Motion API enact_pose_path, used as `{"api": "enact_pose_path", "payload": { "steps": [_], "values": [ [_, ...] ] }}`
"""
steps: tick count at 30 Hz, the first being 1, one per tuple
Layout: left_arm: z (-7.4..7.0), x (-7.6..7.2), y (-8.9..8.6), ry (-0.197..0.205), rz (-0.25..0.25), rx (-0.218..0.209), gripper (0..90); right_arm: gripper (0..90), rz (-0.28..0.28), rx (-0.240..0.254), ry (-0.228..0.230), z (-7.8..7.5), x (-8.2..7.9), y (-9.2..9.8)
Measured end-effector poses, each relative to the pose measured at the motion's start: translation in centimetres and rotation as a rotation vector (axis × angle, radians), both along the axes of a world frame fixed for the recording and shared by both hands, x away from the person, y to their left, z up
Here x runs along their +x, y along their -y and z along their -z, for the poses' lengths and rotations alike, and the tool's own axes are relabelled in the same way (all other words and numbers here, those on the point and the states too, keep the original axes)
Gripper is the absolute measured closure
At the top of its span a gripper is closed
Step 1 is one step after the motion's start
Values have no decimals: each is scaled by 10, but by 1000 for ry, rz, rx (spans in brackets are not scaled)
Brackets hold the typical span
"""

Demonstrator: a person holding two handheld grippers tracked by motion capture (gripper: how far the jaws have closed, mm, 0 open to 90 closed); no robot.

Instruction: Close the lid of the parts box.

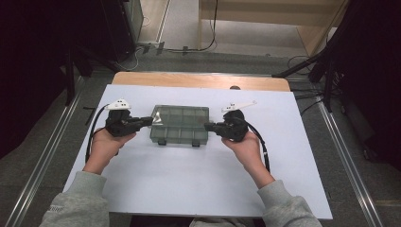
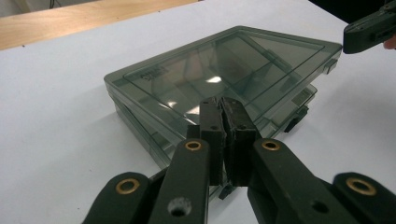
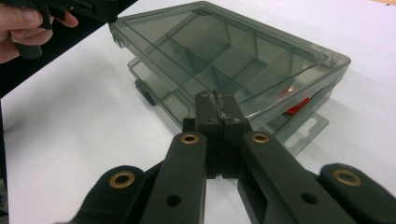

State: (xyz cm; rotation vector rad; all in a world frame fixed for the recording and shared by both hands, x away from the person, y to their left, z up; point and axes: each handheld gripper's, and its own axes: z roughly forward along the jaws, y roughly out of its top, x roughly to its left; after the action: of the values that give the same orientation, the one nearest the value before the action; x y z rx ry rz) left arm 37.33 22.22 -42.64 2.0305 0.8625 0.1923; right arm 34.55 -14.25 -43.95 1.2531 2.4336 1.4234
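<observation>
A smoky plastic compartment box [image 1: 180, 124] lies on a white table [image 1: 189, 184] between the left gripper [image 1: 150, 120] and right gripper [image 1: 206, 126], both jaws pressed together, empty.

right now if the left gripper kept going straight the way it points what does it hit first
Most likely the smoky clear compartment box. The left gripper, jaws shut with nothing between them, points at the box's near side and lid edge. How much gap remains is hard to judge; in the high view its tip sits at the box's left end.

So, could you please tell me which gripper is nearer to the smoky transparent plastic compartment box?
About equal. The left gripper meets the compartment box at its left edge; the right gripper meets its right edge, both shut.
</observation>
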Motion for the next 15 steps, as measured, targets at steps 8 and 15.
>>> {"api": "enact_pose_path", "payload": {
  "steps": [8, 15],
  "values": [
    [5, -5, 5, 10, 23, -1, 877, 900, -5, -9, 6, 2, -2, -3],
    [11, -7, 4, -3, 21, -2, 876, 900, -8, -15, -4, 8, -5, -5]
  ]
}}
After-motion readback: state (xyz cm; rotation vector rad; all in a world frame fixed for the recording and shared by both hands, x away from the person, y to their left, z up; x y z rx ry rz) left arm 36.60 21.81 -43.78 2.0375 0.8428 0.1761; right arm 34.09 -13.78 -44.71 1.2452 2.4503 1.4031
